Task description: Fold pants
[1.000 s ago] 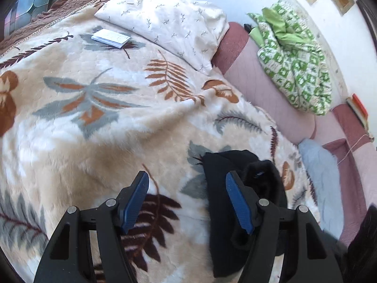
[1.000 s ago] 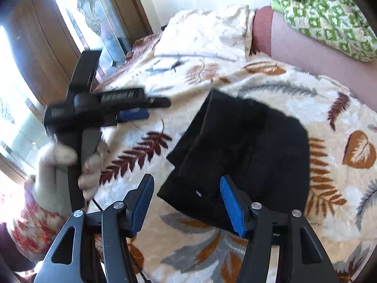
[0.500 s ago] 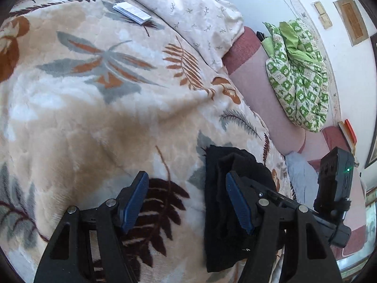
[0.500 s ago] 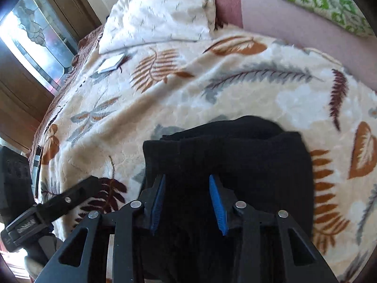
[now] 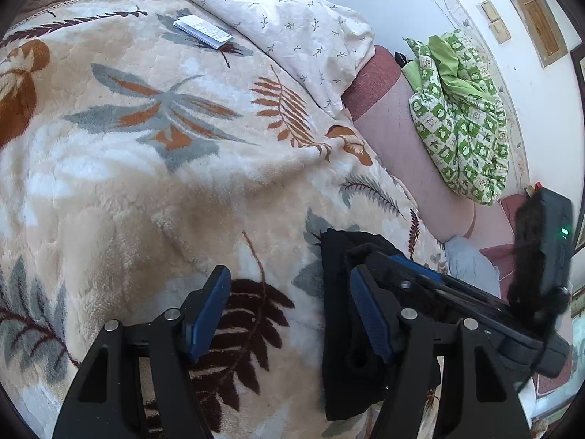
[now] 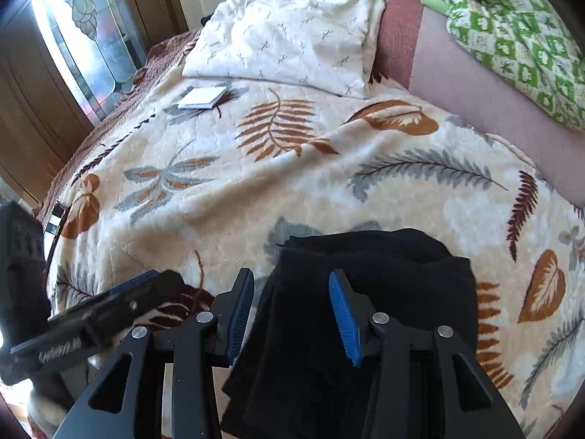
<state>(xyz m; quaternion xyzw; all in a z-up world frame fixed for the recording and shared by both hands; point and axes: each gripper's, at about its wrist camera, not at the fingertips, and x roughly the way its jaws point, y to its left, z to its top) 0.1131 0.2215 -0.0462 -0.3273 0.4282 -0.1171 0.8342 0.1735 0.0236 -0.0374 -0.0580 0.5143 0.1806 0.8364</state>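
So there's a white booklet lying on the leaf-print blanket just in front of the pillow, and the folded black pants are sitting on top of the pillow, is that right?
Not quite. The booklet does lie on the leaf-print blanket just in front of the pillow, but the folded black pants are not on the pillow. They lie on the blanket at its near end, well away from the pillow, right under the right gripper. The right wrist view shows this.

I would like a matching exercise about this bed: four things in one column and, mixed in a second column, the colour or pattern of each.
Things:
1. pants
2. pillow
3. quilt
4. blanket

Colours or patterns:
A. green and white checks
B. plain black
C. beige with large leaves in brown and grey
D. cream with small twig prints

Pairs: 1-B, 2-D, 3-A, 4-C
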